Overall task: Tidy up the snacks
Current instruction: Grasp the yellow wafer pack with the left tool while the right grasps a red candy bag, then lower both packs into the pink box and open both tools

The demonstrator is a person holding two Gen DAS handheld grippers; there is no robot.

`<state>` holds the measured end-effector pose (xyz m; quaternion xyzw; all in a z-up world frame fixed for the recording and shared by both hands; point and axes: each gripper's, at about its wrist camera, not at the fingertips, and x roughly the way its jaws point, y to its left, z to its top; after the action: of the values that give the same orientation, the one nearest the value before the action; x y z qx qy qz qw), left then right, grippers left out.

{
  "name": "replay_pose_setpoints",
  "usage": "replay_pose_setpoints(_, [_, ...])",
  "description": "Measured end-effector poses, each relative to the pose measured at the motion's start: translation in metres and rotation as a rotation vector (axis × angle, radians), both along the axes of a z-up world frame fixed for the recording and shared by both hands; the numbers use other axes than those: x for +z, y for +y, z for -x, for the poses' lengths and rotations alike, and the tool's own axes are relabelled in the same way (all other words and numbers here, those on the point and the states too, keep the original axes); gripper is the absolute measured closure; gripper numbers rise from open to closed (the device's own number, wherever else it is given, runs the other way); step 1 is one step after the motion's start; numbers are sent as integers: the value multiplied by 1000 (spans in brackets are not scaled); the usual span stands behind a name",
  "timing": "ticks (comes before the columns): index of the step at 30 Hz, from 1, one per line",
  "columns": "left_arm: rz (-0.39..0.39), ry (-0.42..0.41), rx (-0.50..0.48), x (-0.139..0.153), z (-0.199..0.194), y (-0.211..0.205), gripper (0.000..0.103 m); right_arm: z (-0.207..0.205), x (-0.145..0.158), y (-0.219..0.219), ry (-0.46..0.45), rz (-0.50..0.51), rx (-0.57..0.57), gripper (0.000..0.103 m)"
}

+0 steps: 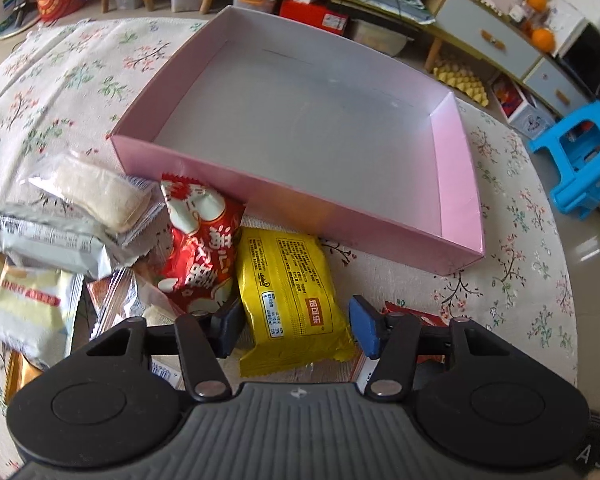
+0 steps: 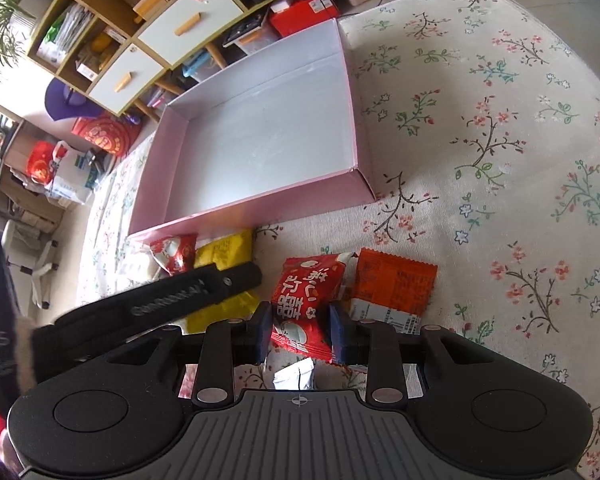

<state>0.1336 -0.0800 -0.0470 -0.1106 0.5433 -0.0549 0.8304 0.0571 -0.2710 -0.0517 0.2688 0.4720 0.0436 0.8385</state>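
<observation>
Several snacks crowded the pink box's (image 1: 300, 196) near wall; left gripper (image 1: 296, 326) straddled a yellow packet (image 1: 288, 292) loosely, right gripper (image 2: 300, 334) pinched a red packet (image 2: 304, 300).

Left gripper (image 1: 296, 330) astride yellow snack packet (image 1: 288, 296), pads apart from it, near pink box (image 1: 260, 178)

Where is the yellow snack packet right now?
In the left wrist view, the yellow snack packet lies on the floral tablecloth just in front of the pink box, beside a red snack packet and between the left hand-held gripper fingers.
</observation>
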Motion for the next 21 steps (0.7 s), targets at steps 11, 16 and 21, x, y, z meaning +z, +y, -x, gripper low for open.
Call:
replay_pose_setpoints(11, [111, -50, -43, 26, 21, 24, 59, 4, 12, 4, -32, 6, -14, 73])
replay_pose_setpoints(16, [182, -90, -66, 40, 34, 47, 59, 7, 23, 5, -59, -3, -37, 73])
replay_pose_setpoints(21, [224, -153, -54, 48, 39, 70, 59, 4, 30, 6, -81, -28, -76, 73])
